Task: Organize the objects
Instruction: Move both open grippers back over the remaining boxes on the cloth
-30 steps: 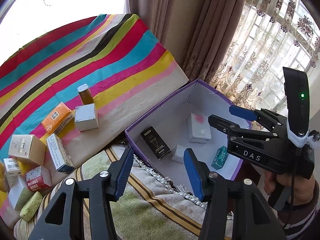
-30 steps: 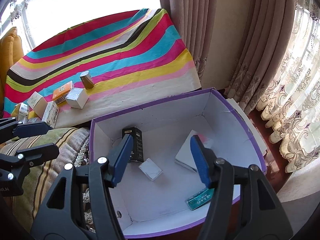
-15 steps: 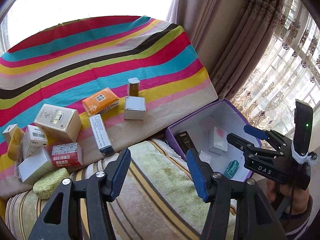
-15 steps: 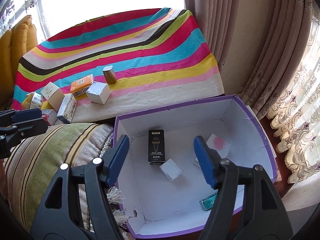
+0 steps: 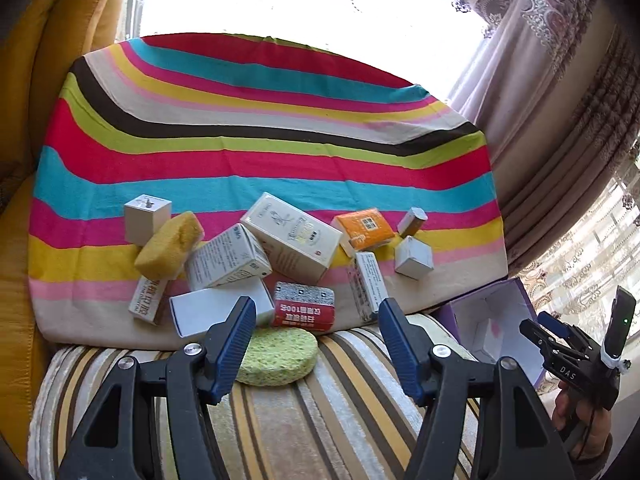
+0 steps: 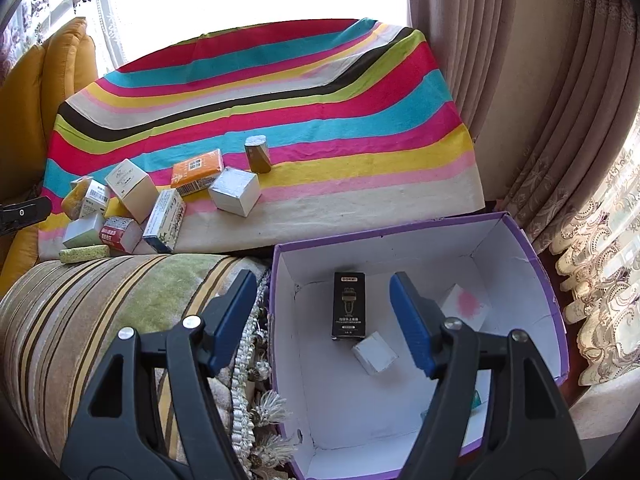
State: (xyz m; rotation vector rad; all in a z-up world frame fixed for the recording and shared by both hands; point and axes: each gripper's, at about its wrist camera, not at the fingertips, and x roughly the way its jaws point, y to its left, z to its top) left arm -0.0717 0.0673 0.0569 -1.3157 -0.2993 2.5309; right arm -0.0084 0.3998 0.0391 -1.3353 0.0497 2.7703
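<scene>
Several small boxes lie jumbled on a striped cloth (image 5: 256, 168), among them a red box (image 5: 306, 312), an orange pack (image 5: 362, 230) and a yellow sponge (image 5: 170, 246). A green sponge (image 5: 276, 356) lies on the striped cushion edge. My left gripper (image 5: 316, 346) hovers just short of the pile, its jaws opening with nothing between them. My right gripper (image 6: 322, 320) hangs over the purple box (image 6: 532, 252), its jaws also opening and empty. Inside the box are a black carton (image 6: 349, 304), a small white cube (image 6: 374, 354) and a white box with a pink spot (image 6: 466, 304).
A striped cushion (image 6: 100, 312) with a fringe lies between the cloth and the purple box. A yellow sofa cushion (image 5: 48, 60) stands at the left. Curtains (image 6: 540, 80) hang at the right behind the box. A hand (image 5: 580, 416) holds the right gripper.
My left gripper has swung left, away from the purple box, to face the pile of boxes, and its jaws have widened. The right gripper has shifted a little and its jaws have widened too.
</scene>
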